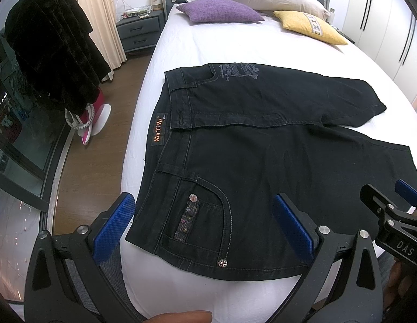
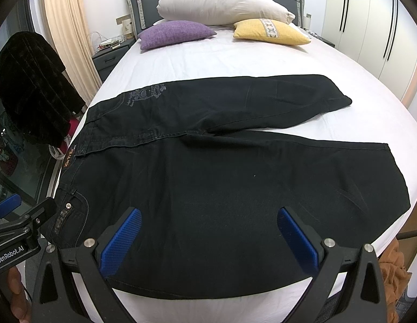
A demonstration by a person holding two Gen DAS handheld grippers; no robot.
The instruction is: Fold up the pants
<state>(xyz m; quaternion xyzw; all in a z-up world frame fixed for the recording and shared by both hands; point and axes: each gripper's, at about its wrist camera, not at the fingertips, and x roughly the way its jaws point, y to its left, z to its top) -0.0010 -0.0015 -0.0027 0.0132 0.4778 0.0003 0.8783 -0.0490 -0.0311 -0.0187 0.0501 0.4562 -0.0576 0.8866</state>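
- A pair of black jeans [image 2: 235,177] is lying spread flat across the white bed sheet [image 2: 235,59], waistband toward the left edge of the bed and both legs running to the right.
- The two legs are splitting apart at the crotch, the far leg angling slightly toward the pillows.
- The left gripper [image 1: 205,223] is hovering over the near waistband corner, above the front pocket [image 1: 205,215] with its metal rivets; its blue fingers [image 1: 117,223] are standing wide apart, gripping nothing.
- The right gripper [image 2: 208,237] is hanging over the near leg, its blue pads [image 2: 122,239] likewise spread wide and empty.
- An orange-lettered label [image 1: 157,132] is showing inside the waistband.
- A purple cushion [image 2: 176,33], a yellow cushion [image 2: 270,32] and a white pillow [image 2: 222,2] are sitting at the headboard end, well apart from the jeans.
- A dark garment [image 1: 52,53] is hanging beside the bed on the left.
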